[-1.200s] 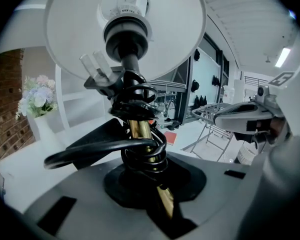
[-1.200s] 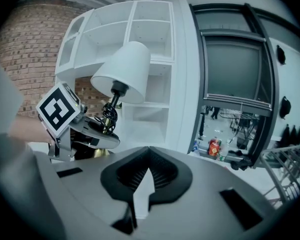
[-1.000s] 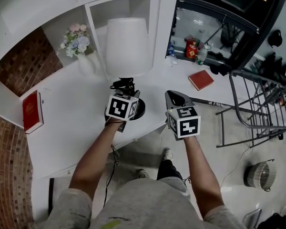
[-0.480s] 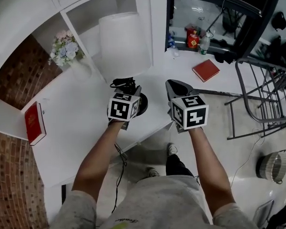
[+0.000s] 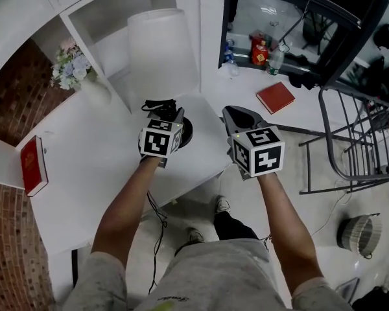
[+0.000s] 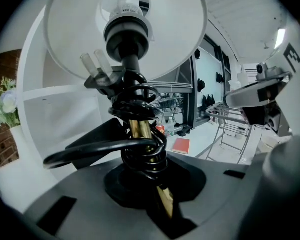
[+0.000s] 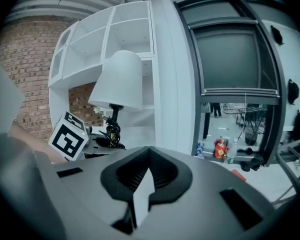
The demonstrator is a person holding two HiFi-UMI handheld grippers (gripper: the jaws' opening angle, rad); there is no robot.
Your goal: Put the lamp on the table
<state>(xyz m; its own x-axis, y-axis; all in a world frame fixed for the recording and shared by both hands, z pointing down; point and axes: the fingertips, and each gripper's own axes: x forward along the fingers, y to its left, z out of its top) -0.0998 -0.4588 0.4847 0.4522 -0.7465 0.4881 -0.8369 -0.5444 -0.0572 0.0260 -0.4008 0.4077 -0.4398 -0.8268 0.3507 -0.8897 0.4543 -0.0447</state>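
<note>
One lamp [image 5: 162,50] still in left gripper [image 5: 176,122]

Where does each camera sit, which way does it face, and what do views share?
Head view: on the person's head, facing steeply down at the table; both forearms show.
Left gripper view: on the left gripper, looking up the lamp its fingers clamp.
Right gripper view: on the right gripper, facing the shelves; its shut fingers show.
Shared: all three show the lamp.

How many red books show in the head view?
2. One red book lies on the table at its left end; a second red book lies flat to the right of the lamp. More may be hidden.
</note>
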